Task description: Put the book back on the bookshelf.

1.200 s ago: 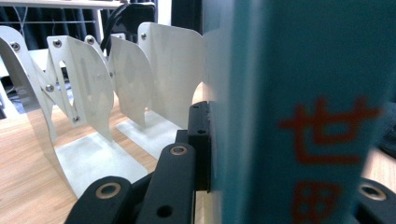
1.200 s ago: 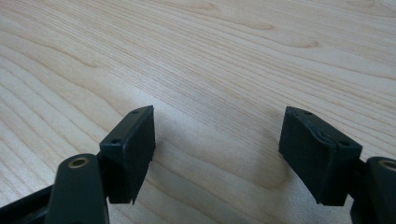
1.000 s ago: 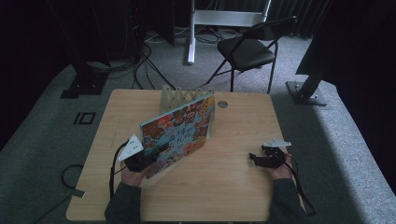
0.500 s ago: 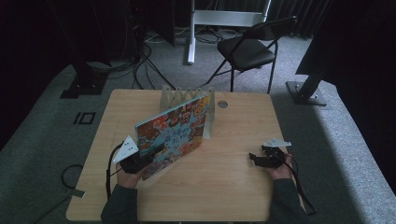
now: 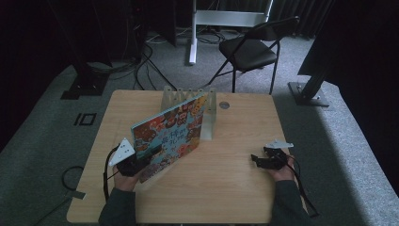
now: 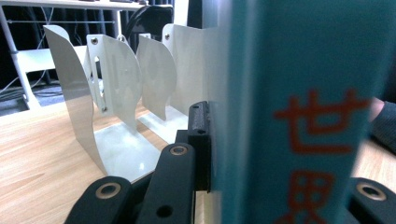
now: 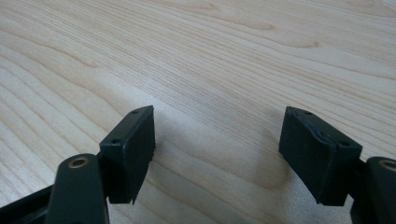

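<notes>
On table | left gripper [image 5: 134,162] fingers clamp book [image 5: 169,134], long axis toward rack [image 5: 209,110] | right gripper [image 5: 263,159] fingers apart

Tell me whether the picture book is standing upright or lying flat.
Upright but tilted: the picture book stands on edge off the table, clamped by the left gripper, leaning toward the white rack.

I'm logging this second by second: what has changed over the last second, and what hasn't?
The left gripper, still shut on the picture book, has shifted a little toward the table's left, and the book has come with it, upright and tilted, its far end by the white divider rack. Nothing was picked up or let go. The right gripper stays open over the table, and the rack has not moved.
</notes>
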The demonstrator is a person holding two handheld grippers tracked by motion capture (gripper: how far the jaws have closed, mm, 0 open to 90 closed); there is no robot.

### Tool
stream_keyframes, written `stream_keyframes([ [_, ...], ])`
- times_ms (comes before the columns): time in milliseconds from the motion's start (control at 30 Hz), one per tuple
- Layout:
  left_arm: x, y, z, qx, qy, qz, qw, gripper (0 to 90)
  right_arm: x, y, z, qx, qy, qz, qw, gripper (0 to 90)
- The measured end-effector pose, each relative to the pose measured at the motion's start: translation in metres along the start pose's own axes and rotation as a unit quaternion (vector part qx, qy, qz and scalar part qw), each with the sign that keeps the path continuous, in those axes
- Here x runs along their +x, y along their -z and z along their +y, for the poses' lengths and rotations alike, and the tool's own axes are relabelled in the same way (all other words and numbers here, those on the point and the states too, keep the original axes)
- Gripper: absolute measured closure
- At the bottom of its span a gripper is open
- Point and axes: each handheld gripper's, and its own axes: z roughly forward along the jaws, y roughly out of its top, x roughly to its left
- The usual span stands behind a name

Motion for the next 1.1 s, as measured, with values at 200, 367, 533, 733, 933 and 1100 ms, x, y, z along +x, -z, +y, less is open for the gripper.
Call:
stream_keyframes([
  [200, 0.002, 0.005, 0.000, -0.001, 0.003, 0.004, 1.0000, 81.1, 0.000, 0.000, 0.000, 0.000, 0.000, 0.000, 1.0000, 26.8],
  [367, 0.003, 0.009, -0.001, -0.002, 0.005, 0.013, 0.9999, 81.1, 0.000, 0.000, 0.000, 0.000, 0.000, 0.000, 1.0000, 26.8],
  [533, 0.004, 0.012, -0.001, -0.003, 0.006, 0.020, 0.9998, 81.0, 0.000, 0.000, 0.000, 0.000, -0.001, 0.000, 1.0000, 26.8],
  [733, 0.005, 0.015, -0.002, -0.005, 0.008, 0.026, 0.9996, 81.1, 0.000, 0.000, 0.000, 0.000, 0.000, 0.000, 1.0000, 26.8],
  [933, 0.005, 0.017, -0.003, -0.009, 0.013, 0.032, 0.9994, 81.0, 0.000, 0.000, 0.000, 0.000, 0.000, 0.000, 1.0000, 26.8],
  [1100, 0.005, 0.020, -0.004, -0.011, 0.015, 0.035, 0.9992, 81.0, 0.000, 0.000, 0.000, 0.000, -0.001, 0.000, 1.0000, 26.8],
])
